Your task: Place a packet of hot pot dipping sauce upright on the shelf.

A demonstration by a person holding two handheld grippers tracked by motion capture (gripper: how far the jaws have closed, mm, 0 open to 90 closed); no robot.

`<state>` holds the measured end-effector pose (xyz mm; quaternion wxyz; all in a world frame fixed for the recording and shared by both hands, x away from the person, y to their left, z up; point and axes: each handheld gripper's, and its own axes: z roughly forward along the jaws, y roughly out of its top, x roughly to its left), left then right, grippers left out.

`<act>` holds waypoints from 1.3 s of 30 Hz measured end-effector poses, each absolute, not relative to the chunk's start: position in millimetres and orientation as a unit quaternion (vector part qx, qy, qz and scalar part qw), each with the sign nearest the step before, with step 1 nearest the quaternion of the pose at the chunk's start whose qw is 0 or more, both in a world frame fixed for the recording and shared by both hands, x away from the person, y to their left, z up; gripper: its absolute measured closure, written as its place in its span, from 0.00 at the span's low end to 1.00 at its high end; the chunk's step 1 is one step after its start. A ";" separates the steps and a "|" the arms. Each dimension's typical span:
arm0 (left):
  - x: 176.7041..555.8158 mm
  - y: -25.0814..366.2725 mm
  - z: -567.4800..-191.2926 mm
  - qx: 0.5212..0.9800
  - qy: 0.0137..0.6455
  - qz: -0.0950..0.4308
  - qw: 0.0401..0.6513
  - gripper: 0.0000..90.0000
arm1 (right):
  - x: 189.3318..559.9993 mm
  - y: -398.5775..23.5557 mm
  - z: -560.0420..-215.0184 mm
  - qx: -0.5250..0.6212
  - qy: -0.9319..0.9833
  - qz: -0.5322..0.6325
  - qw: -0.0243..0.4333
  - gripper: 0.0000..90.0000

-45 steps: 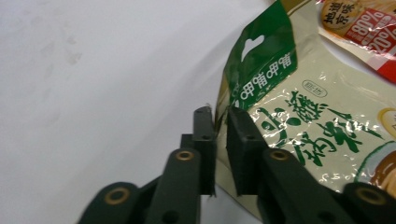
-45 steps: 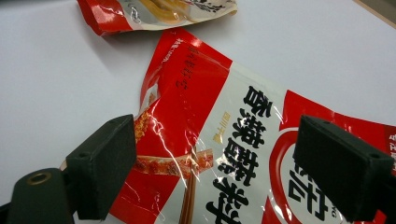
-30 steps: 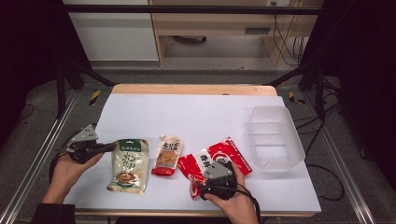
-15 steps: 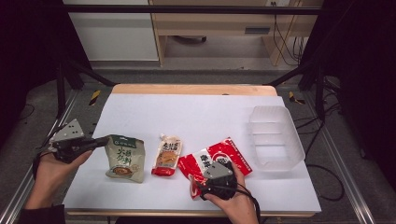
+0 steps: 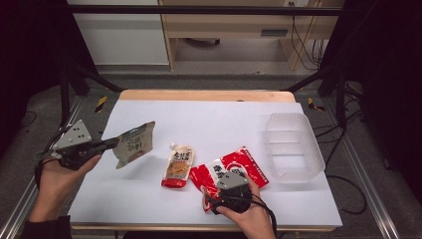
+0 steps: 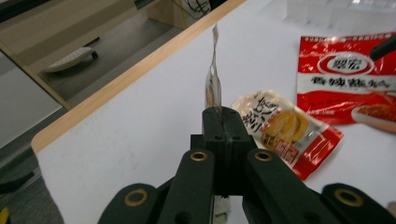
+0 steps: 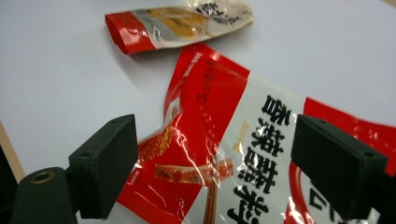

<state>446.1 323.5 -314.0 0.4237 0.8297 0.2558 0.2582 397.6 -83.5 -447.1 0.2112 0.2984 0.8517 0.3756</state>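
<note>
Red foil lies nearest the person: the big red packet (image 5: pixel 231 172) rests flat at the near edge of the white table (image 5: pixel 214 119), and the right gripper (image 5: pixel 230 191) sits over its near end. In the right gripper view its jaws stand wide apart on either side of the packet (image 7: pixel 243 154), pressing nothing, so this hand is released and waiting. It is where it was a second ago.

Just beyond, the small cream and red pouch (image 5: pixel 177 167) lies flat beside the red packet, untouched and unmoved.

The change is at the left. A second ago the green-topped pouch (image 5: pixel 133 145) lay flat on the table beside the left gripper (image 5: pixel 110 144); half a second ago it was being tipped up; now it hangs clear of the surface, casting a shadow beneath, and the hand has risen with it. In the left gripper view the jaws are clenched tight on the pouch's thin edge (image 6: pixel 214 79), which stands up edge-on straight ahead of them. So the pick looks done, and the grip appears to have held through the lift.

Farther off at the right, the clear plastic tub (image 5: pixel 293 144) stands empty, well apart from the lifted pouch. I judge it the likely destination, which would mean a carry across the table over the two lying packets. Being pinched by one edge only, the pouch may swing or slip on the way.
</note>
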 end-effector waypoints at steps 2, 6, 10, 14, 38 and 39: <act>446.0 318.4 -310.3 0.828 0.252 0.256 0.430 1.00 | 399.4 -84.9 -438.3 0.289 0.853 0.375 0.218 0.17; 446.2 302.7 -304.8 0.834 0.236 0.247 0.432 1.00 | 407.9 -93.9 -419.4 0.289 0.848 0.379 0.230 0.20; 448.1 282.8 -298.6 0.839 0.219 0.239 0.438 1.00 | 415.8 -101.1 -403.0 0.284 0.850 0.381 0.227 0.21; 450.3 265.9 -292.5 0.844 0.204 0.241 0.434 1.00 | 425.2 -107.2 -387.6 0.278 0.856 0.374 0.225 0.19; 455.4 202.4 -288.6 0.861 0.146 0.218 0.435 1.00 | 453.9 -95.5 -300.0 0.166 0.898 0.313 0.260 0.15; 455.4 200.7 -288.8 0.862 0.144 0.217 0.435 1.00 | 454.5 -94.8 -299.5 0.164 0.899 0.314 0.258 0.16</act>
